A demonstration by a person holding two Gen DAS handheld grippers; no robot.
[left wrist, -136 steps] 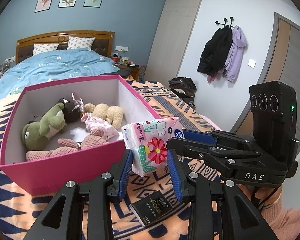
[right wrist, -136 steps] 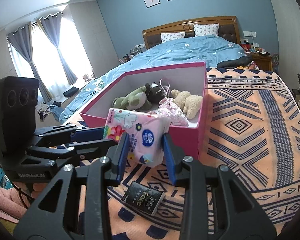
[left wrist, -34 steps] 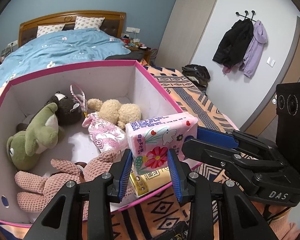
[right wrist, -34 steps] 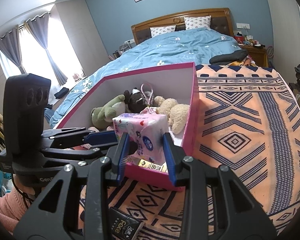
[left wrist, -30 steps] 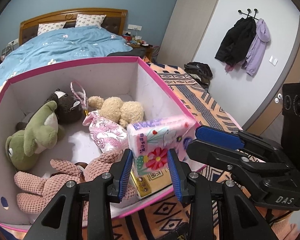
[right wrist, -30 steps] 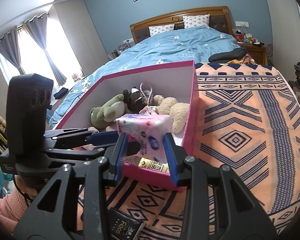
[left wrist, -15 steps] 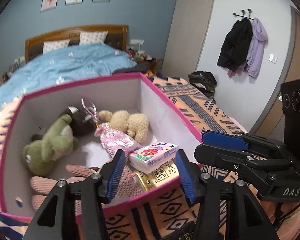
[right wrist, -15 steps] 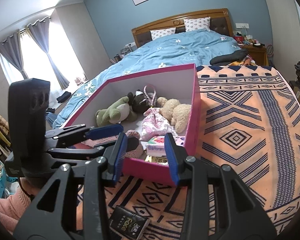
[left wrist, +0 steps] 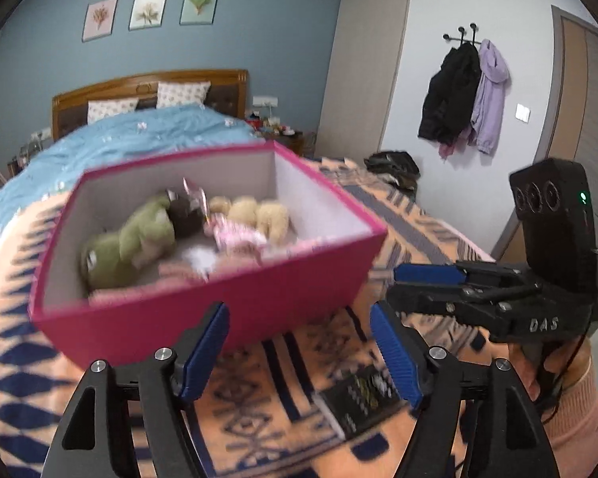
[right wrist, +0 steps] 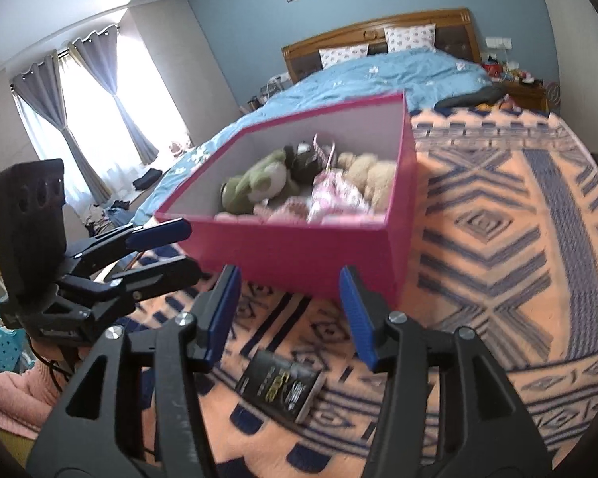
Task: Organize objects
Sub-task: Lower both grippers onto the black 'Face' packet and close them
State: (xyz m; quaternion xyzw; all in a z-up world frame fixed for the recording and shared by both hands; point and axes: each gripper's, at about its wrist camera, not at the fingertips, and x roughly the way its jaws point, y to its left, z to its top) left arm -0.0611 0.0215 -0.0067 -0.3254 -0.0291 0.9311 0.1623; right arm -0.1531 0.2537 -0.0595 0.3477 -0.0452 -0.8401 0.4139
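Looking along the left gripper (left wrist: 299, 352), its jaws are opening, fairly wide, with nothing between the blue pads (left wrist: 205, 348); only blanket (left wrist: 259, 406) shows in the gap. Just beyond the fingertips sits the pink box (left wrist: 203, 310), its near wall filling the space ahead and to the left of the tool. Inside lie a green plush (left wrist: 127, 245), a dark plush (left wrist: 185, 217), a beige bear (left wrist: 259, 215) and a pink patterned pouch (left wrist: 235, 237), all blurred; the tissue pack cannot be made out there. A black packet (left wrist: 358, 402) lies on the blanket just inside the right finger, below the tips. Off to the right, level with the tips, is the right gripper (left wrist: 418, 283), held by a hand (left wrist: 554, 378) in a pink sleeve. From the right wrist view, the right gripper (right wrist: 289, 310) is also opening, at a moderate gap, and empty. The box (right wrist: 299, 247) stands straight ahead, just past the pads, with the green plush (right wrist: 255, 187), dark plush (right wrist: 305, 159), bear (right wrist: 372, 177) and pouch (right wrist: 335, 195) inside. The black packet (right wrist: 281, 384) lies on the blanket (right wrist: 498, 239) below and between the fingers, nearer than the box. To the left, the left gripper (right wrist: 171, 249) is spread and empty, beside the box's near corner.
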